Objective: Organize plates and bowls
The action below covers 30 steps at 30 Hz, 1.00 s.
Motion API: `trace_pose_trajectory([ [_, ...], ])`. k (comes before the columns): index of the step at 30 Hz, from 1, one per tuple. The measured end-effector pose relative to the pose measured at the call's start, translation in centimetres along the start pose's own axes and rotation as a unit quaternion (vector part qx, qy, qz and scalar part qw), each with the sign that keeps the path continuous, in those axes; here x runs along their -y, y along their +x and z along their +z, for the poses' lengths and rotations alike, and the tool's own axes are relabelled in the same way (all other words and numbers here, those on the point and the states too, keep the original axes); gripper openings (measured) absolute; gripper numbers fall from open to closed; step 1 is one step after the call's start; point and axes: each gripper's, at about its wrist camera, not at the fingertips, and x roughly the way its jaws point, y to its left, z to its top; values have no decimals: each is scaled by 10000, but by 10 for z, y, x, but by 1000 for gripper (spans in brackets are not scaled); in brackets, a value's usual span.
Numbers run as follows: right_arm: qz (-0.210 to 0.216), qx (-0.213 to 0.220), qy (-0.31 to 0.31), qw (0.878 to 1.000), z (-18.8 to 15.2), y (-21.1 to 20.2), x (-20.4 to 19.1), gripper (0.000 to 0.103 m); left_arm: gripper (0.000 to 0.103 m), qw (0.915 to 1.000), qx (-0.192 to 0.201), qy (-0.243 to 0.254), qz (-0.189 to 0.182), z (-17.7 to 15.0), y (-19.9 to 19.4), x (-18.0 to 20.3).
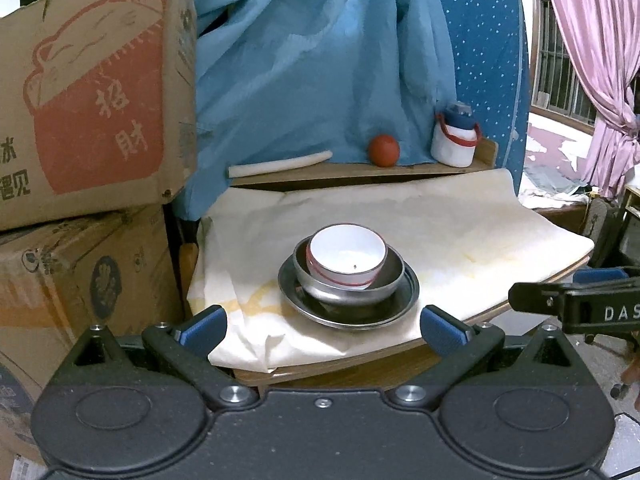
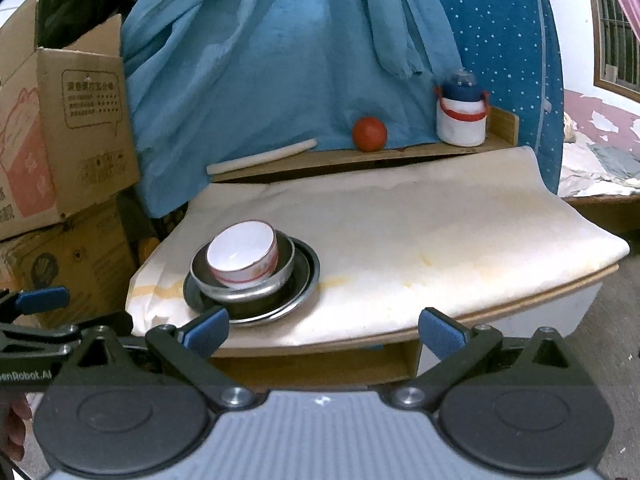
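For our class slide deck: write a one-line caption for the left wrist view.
Open left gripper faces a white bowl nested in a steel bowl on a steel plate.

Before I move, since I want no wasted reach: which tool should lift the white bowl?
Probably the left tool: open, with the white bowl centred straight ahead. The right tool, also open, sees it off to its left.

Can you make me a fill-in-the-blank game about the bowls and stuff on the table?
1. The white bowl sits inside a ____ bowl.
2. Both bowls rest on a metal ____.
3. The ball on the back shelf is ____.
4. The left gripper and right gripper are both ____.

Missing words: metal; plate; red; open
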Motion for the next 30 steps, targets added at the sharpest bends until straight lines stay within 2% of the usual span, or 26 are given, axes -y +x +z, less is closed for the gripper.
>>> trace_pose_trajectory([
  [14, -126, -74, 30, 9999, -11, -12, 5, 103, 102, 9999, 14, 114, -59, -6, -7, 3],
  [30, -75, -97, 13, 9999, -19, -23, 9, 103, 102, 9999, -4, 155, -15, -12, -16, 7],
])
